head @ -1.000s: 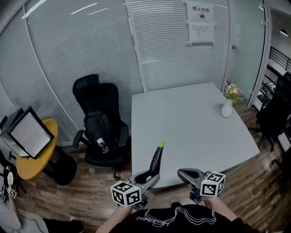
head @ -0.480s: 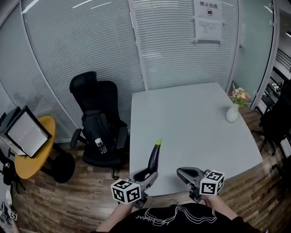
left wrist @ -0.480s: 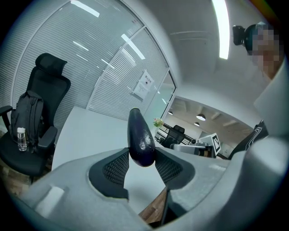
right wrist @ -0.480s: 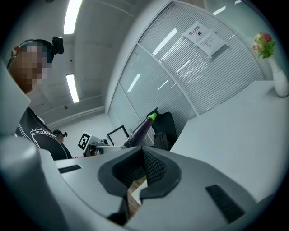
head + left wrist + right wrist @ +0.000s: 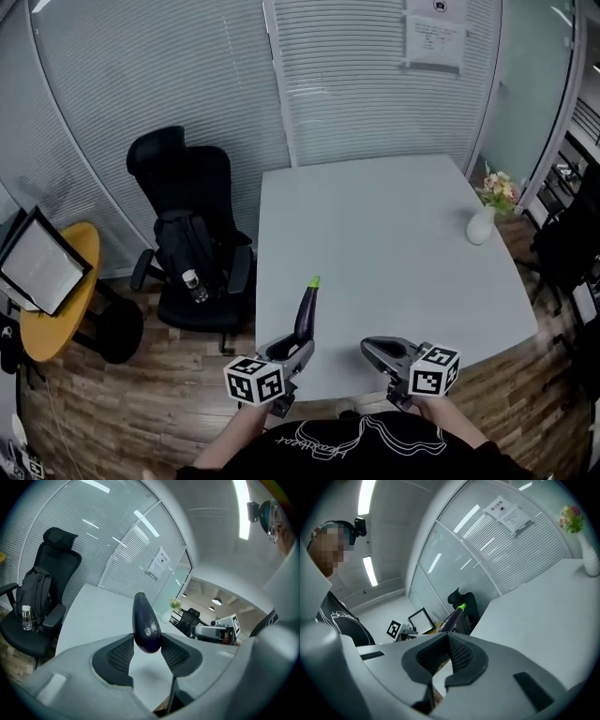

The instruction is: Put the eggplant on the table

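Frosted glass walls with blinds close off this office, and a paper notice (image 5: 436, 37) is stuck on the pane at twelve o'clock from the person. Under it a grey table (image 5: 394, 216) stands on the wooden floor (image 5: 141, 403) and fills the middle of the room. A white vase (image 5: 480, 226) of flowers sits on it at two o'clock, near the right edge, well apart from both claws.

The left gripper (image 5: 294, 349) is clenched on the eggplant (image 5: 306, 311). Its meshed pads (image 5: 118, 654) pinch the thick purple end from both sides, and the rest of the eggplant rises out of them, tilted, with the green stalk end pointing up and away toward twelve o'clock. It hangs over the table's near left corner, held in the claw and not lying on the top.

The right gripper (image 5: 375, 349) hovers beside it at the near edge, at about one o'clock, its jaws pressed together on nothing. From its own view the eggplant's stalk shows beyond the closed tips.

At ten o'clock, just off the table's left edge, stands a black chair (image 5: 150, 159) with a dark backpack (image 5: 184, 246) on the seat and a bottle (image 5: 191, 281) in its side pocket. Further out at nine o'clock is a small yellow table (image 5: 54, 323) bearing a framed board (image 5: 39, 270).
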Tool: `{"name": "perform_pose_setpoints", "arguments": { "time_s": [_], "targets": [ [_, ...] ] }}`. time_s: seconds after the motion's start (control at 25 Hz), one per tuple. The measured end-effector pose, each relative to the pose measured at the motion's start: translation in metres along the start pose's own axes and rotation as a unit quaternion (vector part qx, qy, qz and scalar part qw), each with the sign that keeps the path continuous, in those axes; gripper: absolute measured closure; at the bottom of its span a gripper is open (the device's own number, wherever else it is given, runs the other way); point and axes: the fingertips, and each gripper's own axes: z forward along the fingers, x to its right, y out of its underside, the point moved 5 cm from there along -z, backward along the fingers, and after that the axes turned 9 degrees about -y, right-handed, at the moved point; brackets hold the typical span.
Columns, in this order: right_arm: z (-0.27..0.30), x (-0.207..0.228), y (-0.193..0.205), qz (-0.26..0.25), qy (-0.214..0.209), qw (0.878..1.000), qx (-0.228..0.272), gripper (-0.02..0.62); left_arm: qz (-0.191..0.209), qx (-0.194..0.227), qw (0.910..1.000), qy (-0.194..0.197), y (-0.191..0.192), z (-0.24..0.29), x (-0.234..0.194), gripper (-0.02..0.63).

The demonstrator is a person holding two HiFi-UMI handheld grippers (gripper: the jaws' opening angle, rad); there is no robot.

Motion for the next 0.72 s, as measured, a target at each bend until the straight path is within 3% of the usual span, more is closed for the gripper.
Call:
{"name": "perform_pose_setpoints", "arguments": {
  "time_s": [0.72],
  "targets": [
    [0.003, 0.023, 0.01, 0.018, 0.009, 1.0, -0.015, 0.586, 0.005, -0.078, 0.9949, -0.064, 0.064, 0.044, -0.049, 0.422]
  ]
}}
